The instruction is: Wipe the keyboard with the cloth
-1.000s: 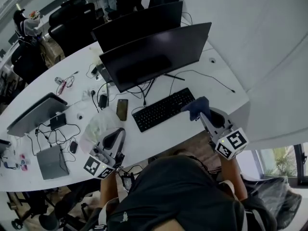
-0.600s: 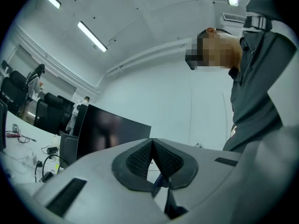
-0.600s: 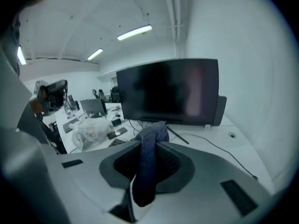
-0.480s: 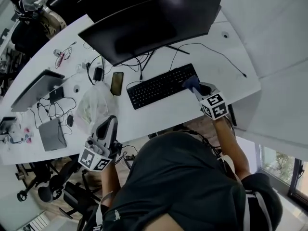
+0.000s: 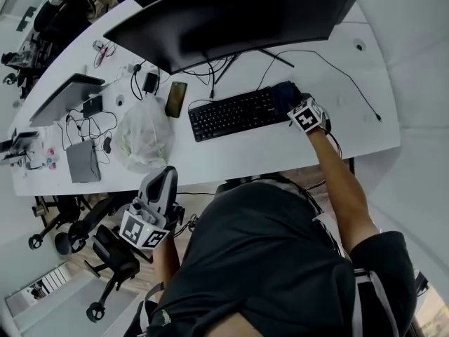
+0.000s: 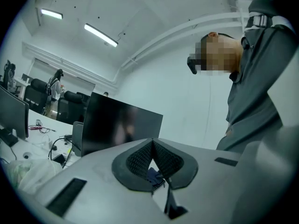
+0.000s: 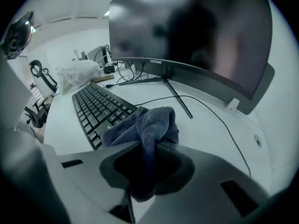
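A black keyboard (image 5: 235, 113) lies on the white desk (image 5: 231, 156) in front of the monitor. My right gripper (image 5: 289, 102) is shut on a dark blue cloth (image 5: 284, 95), which rests bunched on the keyboard's right end. In the right gripper view the cloth (image 7: 145, 124) hangs folded out of the jaws of my right gripper (image 7: 150, 146), covering the nearest keys of the keyboard (image 7: 96, 107). My left gripper (image 5: 165, 180) is off the desk, below its front edge near my body. In its own view my left gripper (image 6: 152, 144) is shut, pads together, with nothing between them.
A big dark monitor (image 5: 231, 16) on a thin stand fills the back of the desk. Left of the keyboard lie a phone (image 5: 174, 99), a clear plastic bag (image 5: 145, 140), a laptop (image 5: 66, 98) and tangled cables. Office chairs (image 5: 105, 258) stand below the desk.
My right gripper has carried the cloth from off the keyboard's front right corner onto its right end. My left gripper has dropped back from the desk edge.
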The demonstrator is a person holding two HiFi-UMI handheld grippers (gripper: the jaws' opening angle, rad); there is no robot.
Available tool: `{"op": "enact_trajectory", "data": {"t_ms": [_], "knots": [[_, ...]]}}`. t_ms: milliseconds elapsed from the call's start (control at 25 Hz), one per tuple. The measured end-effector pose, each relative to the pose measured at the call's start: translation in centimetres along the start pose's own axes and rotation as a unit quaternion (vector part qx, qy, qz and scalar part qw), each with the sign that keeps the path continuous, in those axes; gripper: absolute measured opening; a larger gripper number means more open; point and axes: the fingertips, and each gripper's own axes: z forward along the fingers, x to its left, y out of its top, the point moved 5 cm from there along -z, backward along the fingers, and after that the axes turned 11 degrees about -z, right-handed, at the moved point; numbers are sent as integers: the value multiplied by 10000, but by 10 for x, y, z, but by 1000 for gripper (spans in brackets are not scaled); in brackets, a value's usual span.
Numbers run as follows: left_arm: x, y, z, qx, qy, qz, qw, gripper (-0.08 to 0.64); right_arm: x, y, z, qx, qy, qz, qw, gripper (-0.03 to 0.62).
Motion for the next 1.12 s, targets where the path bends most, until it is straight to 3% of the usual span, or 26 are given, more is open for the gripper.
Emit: {"op": "enact_trajectory", "data": {"t_ms": [80,240,320,400,520,680,800,1000,1120], "knots": [[-4,2,3,11,76,44,10000,5,21,-11,-6,28,218,92,9997,61],[-6,8,10,-80,186,69,9998,5,64,-27,-29,149,1193,282,9924,61],[-6,6,16,-60,183,70,9998,5,55,-18,-34,-74,1090,241,9937,61],[-6,3,24,-26,144,60,9999,5,27,-1,-28,-362,638,178,9971,61],[-8,0,41,24,17,46,10000,5,-4,8,0,-312,320,55,9990,62],[-18,2,52,151,-74,213,9996,5,42,-15,-8,-22,910,14,9958,61],[-14,0,52,139,-29,117,9998,5,77,-35,-22,12,1286,-46,9917,61],[-15,0,55,186,-37,66,9998,5,7,-9,-21,-454,18,-64,9989,62],[-19,-1,56,183,-65,135,9997,5,-15,-1,-2,-268,-280,-296,9988,62]]}}
